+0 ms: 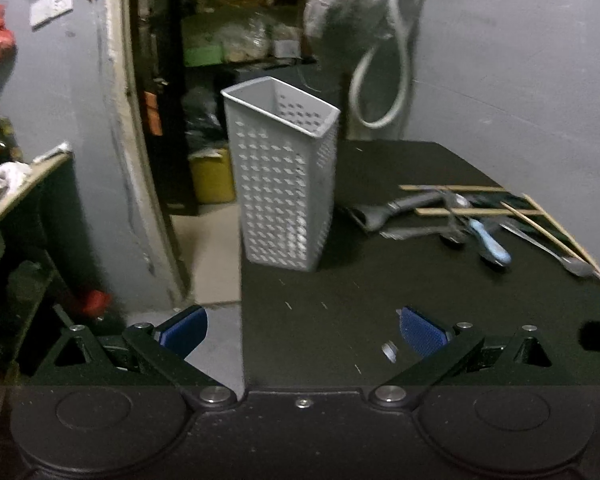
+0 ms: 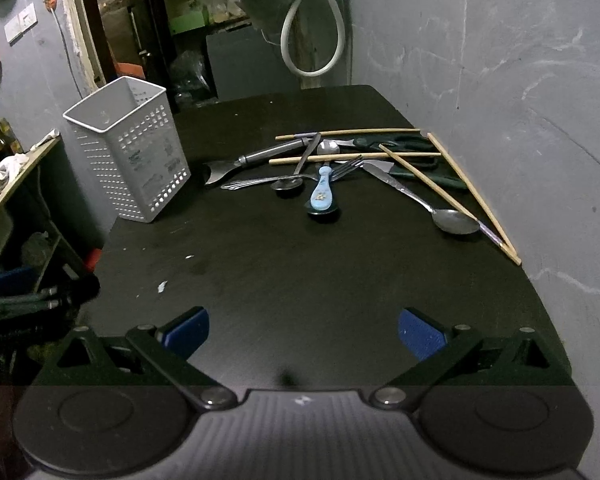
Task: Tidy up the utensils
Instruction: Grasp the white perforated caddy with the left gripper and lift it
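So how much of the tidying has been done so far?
Nothing looks done yet. The white basket stands upright at the table's left edge, and nothing shows inside it. Nothing is in hand: the left gripper and right gripper are both open. Still left: the blue-handled spoon, the large spoon, fork and chopsticks, all loose on the table.

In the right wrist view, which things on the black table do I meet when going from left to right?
White basket → peeler → blue spoon → big metal spoon → chopsticks beside the wall.
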